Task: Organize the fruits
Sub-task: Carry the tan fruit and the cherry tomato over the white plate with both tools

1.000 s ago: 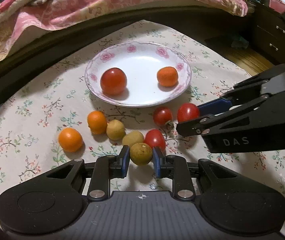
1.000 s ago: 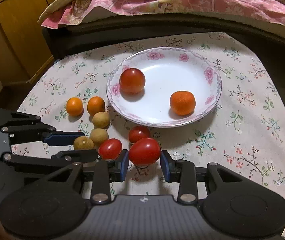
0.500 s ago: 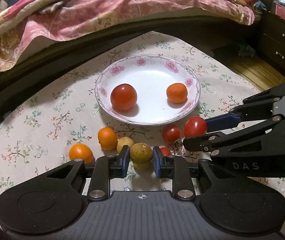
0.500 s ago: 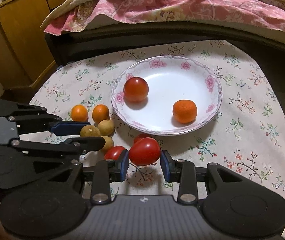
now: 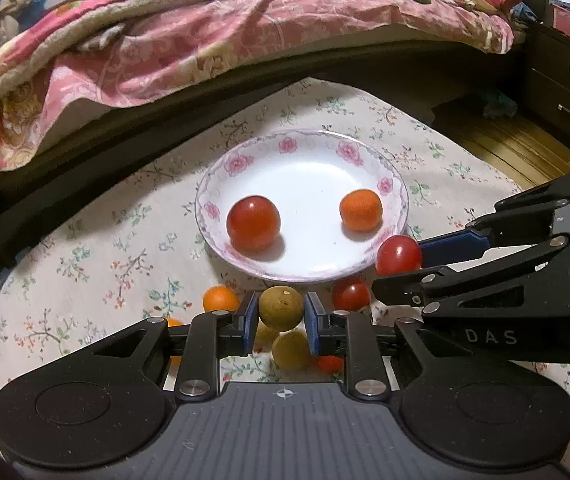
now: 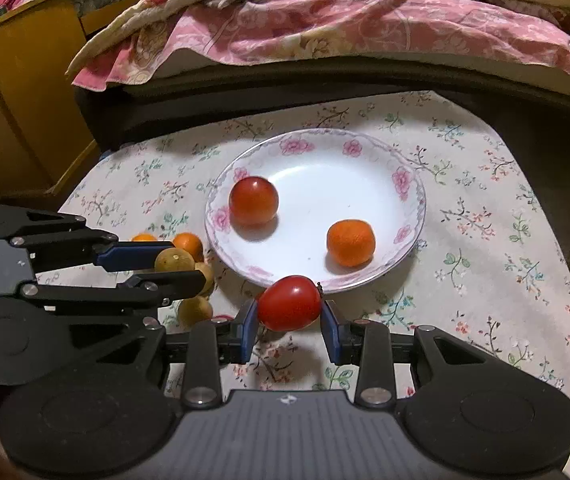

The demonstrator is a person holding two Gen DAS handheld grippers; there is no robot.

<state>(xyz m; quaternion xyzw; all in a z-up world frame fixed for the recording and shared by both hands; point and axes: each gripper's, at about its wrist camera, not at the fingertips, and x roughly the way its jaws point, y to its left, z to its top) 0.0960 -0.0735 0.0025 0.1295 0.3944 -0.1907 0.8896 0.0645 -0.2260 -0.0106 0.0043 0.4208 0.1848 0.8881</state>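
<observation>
Both wrist views close above shared plate [image 5: 399, 188]

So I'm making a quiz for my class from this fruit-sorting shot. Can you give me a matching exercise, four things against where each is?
Things:
1. brown fruit
2. red tomato
3. orange citrus
4. small orange

Places:
A. on the tablecloth
B. in the right gripper
C. on the plate
D. in the left gripper

Pairs: 1-D, 2-B, 3-C, 4-A
</observation>
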